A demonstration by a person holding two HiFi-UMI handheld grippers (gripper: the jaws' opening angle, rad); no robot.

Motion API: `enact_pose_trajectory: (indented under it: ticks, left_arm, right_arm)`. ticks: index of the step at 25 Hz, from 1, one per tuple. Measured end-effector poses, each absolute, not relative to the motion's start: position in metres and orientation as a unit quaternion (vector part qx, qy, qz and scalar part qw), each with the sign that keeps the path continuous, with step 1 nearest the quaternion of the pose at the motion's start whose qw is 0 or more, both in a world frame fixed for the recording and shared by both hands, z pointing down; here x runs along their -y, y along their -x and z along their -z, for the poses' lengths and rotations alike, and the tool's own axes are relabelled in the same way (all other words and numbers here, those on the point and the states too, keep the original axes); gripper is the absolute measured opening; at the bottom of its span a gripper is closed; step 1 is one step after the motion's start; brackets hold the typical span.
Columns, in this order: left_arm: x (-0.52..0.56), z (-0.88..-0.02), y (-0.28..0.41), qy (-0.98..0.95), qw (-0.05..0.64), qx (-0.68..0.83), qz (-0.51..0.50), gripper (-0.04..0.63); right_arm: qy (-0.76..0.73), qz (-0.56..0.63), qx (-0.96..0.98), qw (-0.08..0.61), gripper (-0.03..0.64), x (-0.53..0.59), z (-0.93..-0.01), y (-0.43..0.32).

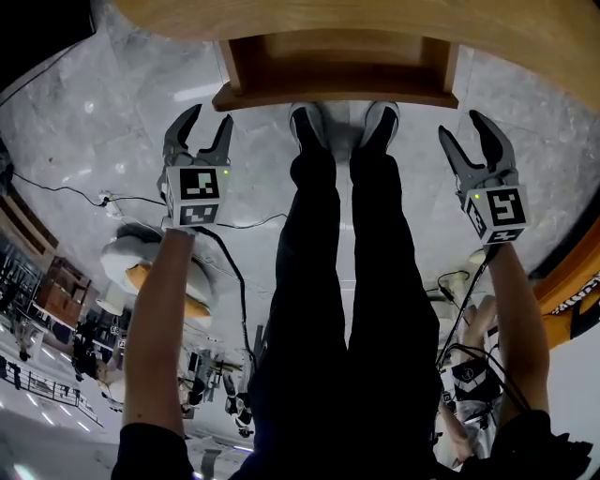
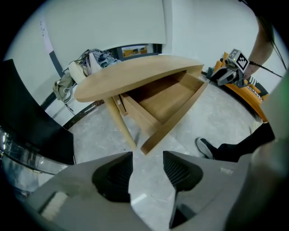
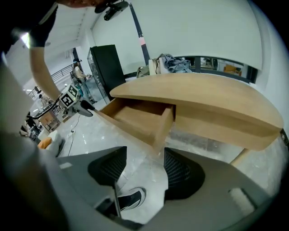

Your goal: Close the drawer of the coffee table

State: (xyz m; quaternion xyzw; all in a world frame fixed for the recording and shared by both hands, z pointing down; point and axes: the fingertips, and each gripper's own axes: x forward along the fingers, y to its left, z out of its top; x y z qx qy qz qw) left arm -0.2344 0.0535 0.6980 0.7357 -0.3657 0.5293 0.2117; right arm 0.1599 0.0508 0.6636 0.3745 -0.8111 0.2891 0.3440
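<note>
While I look down at the pale floor (image 1: 103, 112), my left hand-held gripper (image 1: 209, 117) stands released, jaws apart with nothing between them, left of the drawer (image 1: 337, 67). That drawer is pulled out from under the wooden table (image 1: 469, 28), its front just beyond my shoes (image 1: 378, 120). Right of it, my right hand-held gripper (image 1: 464, 125) is likewise released and empty

Head camera looks down; other two share the drawer (image 2: 169, 101).
</note>
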Motion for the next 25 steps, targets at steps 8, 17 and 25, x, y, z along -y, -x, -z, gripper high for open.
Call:
enact_pose_trajectory:
  ticks: [8, 17, 25]
  left_arm:
    - [-0.045, -0.732, 0.237, -0.726, 0.233, 0.379, -0.524, 0.221]
    - [-0.048, -0.744, 0.229, -0.721, 0.252, 0.390, -0.514, 0.219]
    - [-0.035, -0.740, 0.223, -0.722, 0.275, 0.410, -0.485, 0.175]
  right_arm:
    - [-0.366, -0.284, 0.808, 0.363, 0.258, -0.042, -0.708, -0.156]
    - [-0.356, -0.286, 0.815, 0.358, 0.214, -0.033, -0.720, -0.144]
    - [-0.380, -0.295, 0.806, 0.345, 0.164, -0.023, -0.717, -0.144]
